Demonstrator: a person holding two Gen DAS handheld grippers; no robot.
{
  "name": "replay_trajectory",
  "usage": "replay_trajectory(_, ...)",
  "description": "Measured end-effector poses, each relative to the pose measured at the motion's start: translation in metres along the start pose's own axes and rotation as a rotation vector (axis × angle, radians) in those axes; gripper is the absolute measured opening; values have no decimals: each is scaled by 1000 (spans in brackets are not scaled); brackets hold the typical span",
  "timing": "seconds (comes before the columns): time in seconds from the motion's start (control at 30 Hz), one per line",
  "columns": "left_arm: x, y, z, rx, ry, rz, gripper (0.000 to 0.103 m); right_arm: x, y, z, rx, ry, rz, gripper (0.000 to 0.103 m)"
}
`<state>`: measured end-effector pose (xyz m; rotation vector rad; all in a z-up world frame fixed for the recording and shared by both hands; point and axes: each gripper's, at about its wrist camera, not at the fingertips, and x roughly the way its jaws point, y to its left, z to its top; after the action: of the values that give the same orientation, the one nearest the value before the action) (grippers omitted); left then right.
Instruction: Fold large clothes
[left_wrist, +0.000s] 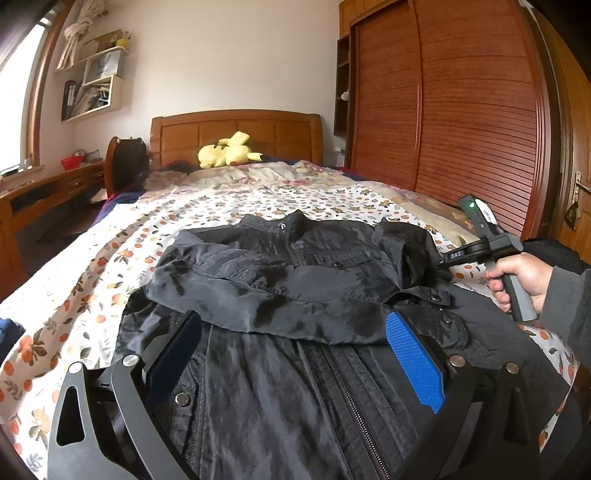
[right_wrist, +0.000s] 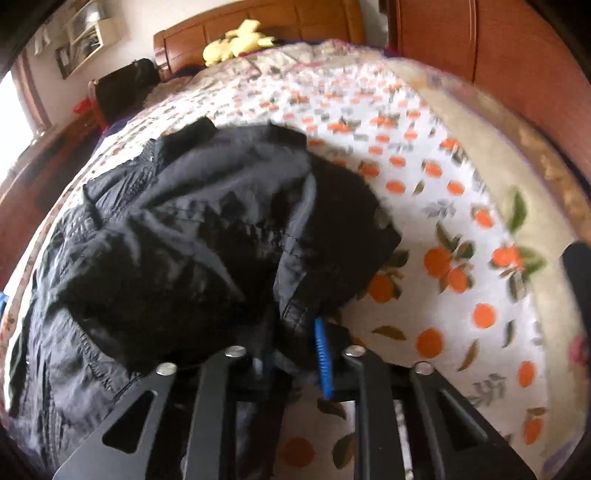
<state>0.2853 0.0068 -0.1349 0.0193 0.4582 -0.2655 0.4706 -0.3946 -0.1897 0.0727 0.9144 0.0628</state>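
A black jacket (left_wrist: 295, 295) lies spread on the bed (left_wrist: 110, 258), over a bedspread printed with oranges. Its collar points toward the headboard at 12 o'clock and its zipped front runs back toward the person at 6 o'clock, so its long axis lies along the bed. One sleeve is already laid across the chest from the 9 o'clock side.

The left tool (left_wrist: 295, 369) hovers over the lower front of the jacket with its blue-padded fingers (left_wrist: 413, 365) spread wide, one on each side of the zip line and nothing gripped between them.

The right tool (right_wrist: 295, 354) sits at the jacket's 3 o'clock edge, near the shoulder and the bunched second sleeve. In the left wrist view a hand (left_wrist: 517, 280) holds its handle and the nose points into the fabric. In its own view the jaws are drawn narrow with a fold of black cloth caught between the pads, just beside the visible blue pad (right_wrist: 322, 358); the picture is blurred, so I judge it a pinch on the sleeve or side edge rather than a firm hold.

The coming move likely turns on this: the loose fabric lies at 9 to 10 o'clock from the right tool, so it would be carried across the jacket's long axis toward the centre. The right hand is the nearer one; the left is placed to pin the body.
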Motion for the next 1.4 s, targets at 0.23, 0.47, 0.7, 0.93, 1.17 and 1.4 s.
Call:
replay_trajectory(0.23, -9, 4, 0, 2, -7, 6, 100, -77, 42, 13, -123, -204, -84, 10)
replay_trajectory(0.47, -18, 12, -1, -5, -12, 15, 100, -129, 120, 2, -302, -286, -11, 10)
replay_trajectory(0.7, -25, 22, -2, -15, -17, 28, 100, -144, 174, -21, -403, -283, 73, 10)
replay_trajectory(0.93, -27, 26, -3, -18, -17, 38, 100, -153, 196, -46, -449, -251, 135, 12)
replay_trajectory(1.17, -27, 22, -3, -8, -13, 31, 100, -156, 189, -65, -424, -240, 131, 33)
replay_trajectory(1.4, -21, 12, -7, 19, 3, 29, 100, -154, 160, -82, -368, -238, 104, 38)
